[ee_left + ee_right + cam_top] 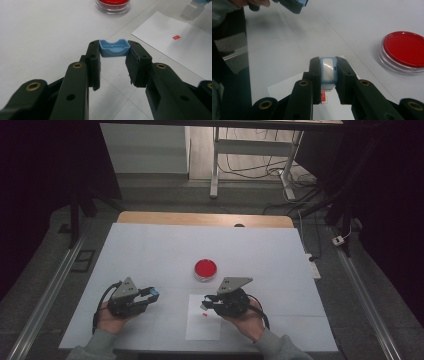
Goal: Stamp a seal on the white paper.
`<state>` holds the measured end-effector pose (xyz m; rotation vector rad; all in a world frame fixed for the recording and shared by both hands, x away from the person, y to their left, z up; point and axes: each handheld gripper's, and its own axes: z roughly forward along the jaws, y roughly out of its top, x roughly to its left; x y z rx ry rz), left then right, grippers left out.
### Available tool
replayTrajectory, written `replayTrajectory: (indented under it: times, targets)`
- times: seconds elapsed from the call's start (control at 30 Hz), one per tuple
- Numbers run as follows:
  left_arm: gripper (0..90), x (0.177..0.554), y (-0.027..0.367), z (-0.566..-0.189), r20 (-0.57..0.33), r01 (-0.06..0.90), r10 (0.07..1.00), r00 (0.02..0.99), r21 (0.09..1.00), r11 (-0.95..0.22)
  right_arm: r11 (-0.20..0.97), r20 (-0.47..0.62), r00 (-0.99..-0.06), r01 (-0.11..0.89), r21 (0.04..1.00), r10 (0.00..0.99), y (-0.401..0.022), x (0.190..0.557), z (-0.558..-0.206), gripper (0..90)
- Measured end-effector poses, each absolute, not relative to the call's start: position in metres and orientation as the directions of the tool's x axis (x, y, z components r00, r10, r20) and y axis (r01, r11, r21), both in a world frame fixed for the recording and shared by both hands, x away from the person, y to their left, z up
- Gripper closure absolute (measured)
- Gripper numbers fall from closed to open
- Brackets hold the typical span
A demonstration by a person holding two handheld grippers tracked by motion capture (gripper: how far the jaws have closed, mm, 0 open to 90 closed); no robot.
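Observation:
My left gripper (151,294) is shut on a small blue cap (114,48), pinched between the fingertips just above the table. My right gripper (206,303) is shut on a blue stamp body with a pale face (328,70), held low over a white paper sheet (203,325). A small red printed mark (205,314) sits on that sheet just under the stamp; it also appears as a red mark (177,37) in the left gripper view. A round clear dish with a red ink pad (205,268) stands beyond the sheet, between the two grippers.
The white table cover (150,245) stretches bare to the back and both sides. Its wooden far edge (200,218) and metal rails run along the floor. The left gripper (292,5) shows far off in the right gripper view.

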<state>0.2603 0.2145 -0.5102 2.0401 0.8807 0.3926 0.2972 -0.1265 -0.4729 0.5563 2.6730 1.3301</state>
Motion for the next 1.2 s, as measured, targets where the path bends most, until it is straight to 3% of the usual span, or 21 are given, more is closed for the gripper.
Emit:
replayTrajectory:
  times: [1.2]
  targets:
    - [64.6,0.260,0.210,-0.511,-0.040,0.437,0.699,0.714,0.805,-0.400,0.394,0.133,-0.905,0.303,0.868,0.404,-0.150,0.305,-0.451,75.5]
